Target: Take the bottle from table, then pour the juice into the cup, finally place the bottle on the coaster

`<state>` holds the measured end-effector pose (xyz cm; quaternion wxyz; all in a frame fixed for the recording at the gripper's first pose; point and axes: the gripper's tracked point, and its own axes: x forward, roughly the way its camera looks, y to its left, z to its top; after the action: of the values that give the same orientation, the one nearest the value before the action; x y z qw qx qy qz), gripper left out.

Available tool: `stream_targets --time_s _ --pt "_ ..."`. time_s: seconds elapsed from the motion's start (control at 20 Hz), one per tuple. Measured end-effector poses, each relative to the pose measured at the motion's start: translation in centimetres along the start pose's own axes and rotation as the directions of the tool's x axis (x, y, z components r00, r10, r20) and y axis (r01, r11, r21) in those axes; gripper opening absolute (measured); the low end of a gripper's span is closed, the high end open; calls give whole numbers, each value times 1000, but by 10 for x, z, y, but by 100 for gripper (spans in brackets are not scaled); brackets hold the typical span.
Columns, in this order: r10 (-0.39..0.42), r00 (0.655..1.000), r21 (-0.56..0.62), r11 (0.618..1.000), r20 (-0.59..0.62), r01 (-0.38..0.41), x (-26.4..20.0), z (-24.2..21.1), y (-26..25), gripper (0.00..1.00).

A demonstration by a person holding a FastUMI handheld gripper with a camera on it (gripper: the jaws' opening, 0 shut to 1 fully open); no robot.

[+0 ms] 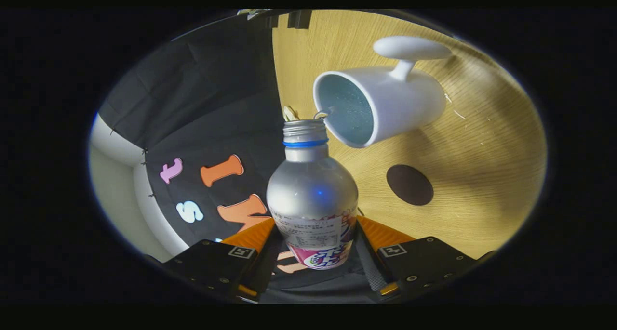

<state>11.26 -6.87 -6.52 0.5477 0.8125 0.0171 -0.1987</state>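
Silver bottle [312, 195], clamped between the jaws at lower centre, apparently tips its mouth toward the white cup [381, 103] for pouring.

I count one bottle [312, 200], pressed between my two fingers [376, 236], one finger clamped on each side of it. There is one white cup [385, 103], and it has one handle [409, 50]. One dark round coaster [409, 184] lies on the one wooden surface [482, 176]. The bottle wears one blue ring [305, 143] at its neck.
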Motion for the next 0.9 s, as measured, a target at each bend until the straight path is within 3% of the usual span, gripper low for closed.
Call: stream_targets --time_s 0.9 --pt "-5 1000 71 997 -13 6 -8 -2 15 78"
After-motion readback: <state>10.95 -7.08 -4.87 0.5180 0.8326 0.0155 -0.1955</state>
